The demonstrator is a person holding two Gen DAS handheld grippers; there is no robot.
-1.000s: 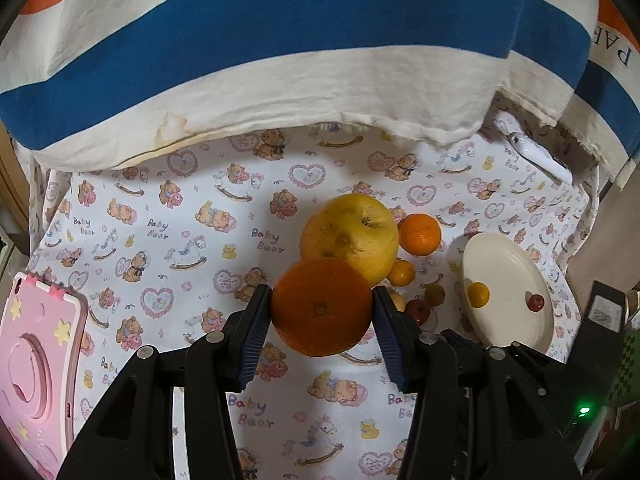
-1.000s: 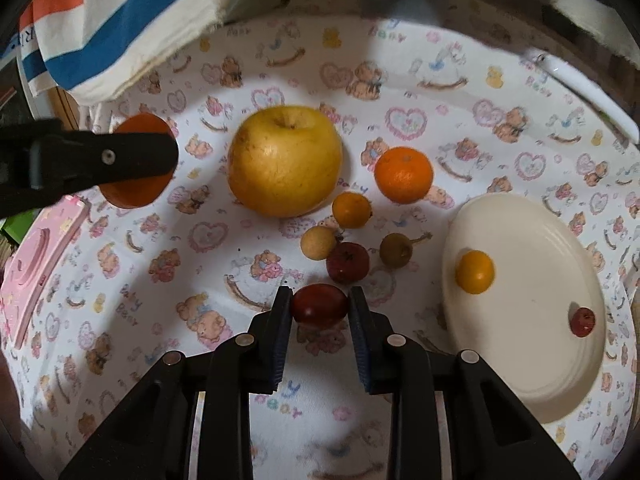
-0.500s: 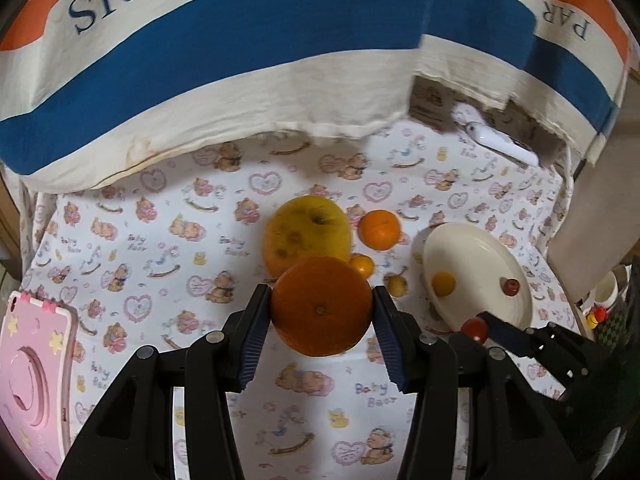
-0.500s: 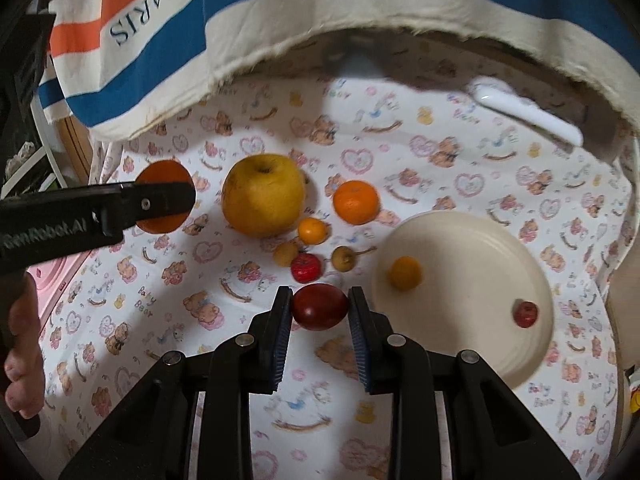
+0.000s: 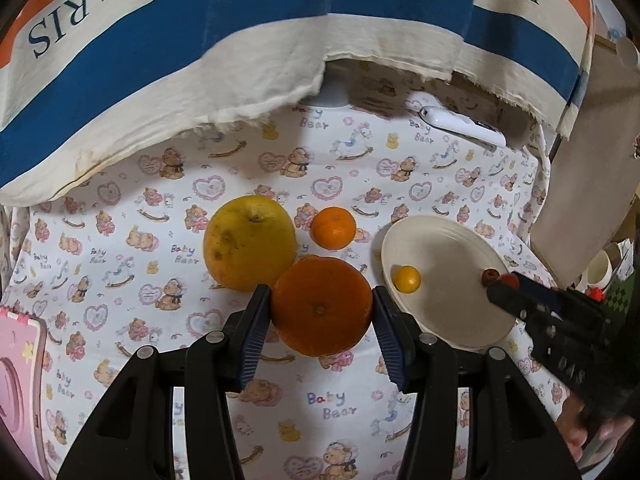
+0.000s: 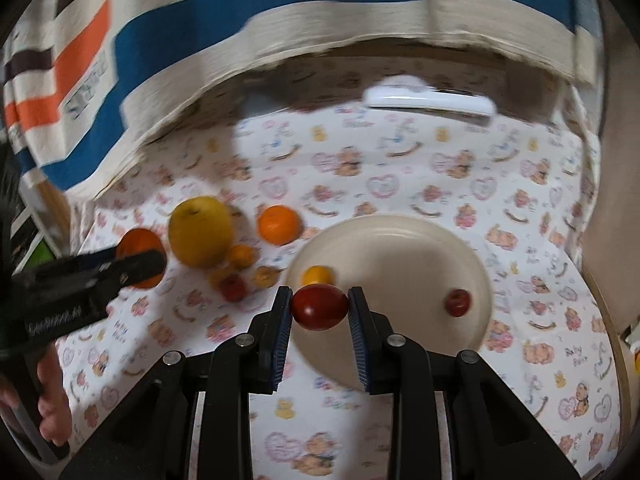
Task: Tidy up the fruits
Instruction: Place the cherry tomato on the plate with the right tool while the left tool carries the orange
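A: Left claw (image 5: 320, 312) status?
B: Clenched on the orange (image 5: 322, 306), fruit squarely between both pads. Yellow fruit (image 5: 249, 248) lies just ahead-left of it, mandarin (image 5: 334, 227) ahead, plate (image 5: 448, 248) ahead-right.
A: Right claw (image 6: 319, 307)?
B: Gripping the red fruit (image 6: 319, 306), centred between the pads, over the plate's (image 6: 400, 248) near-left rim. On the plate: yellow berry (image 6: 316, 275) just ahead, small red one (image 6: 458, 302) off to the right. View is blurred.
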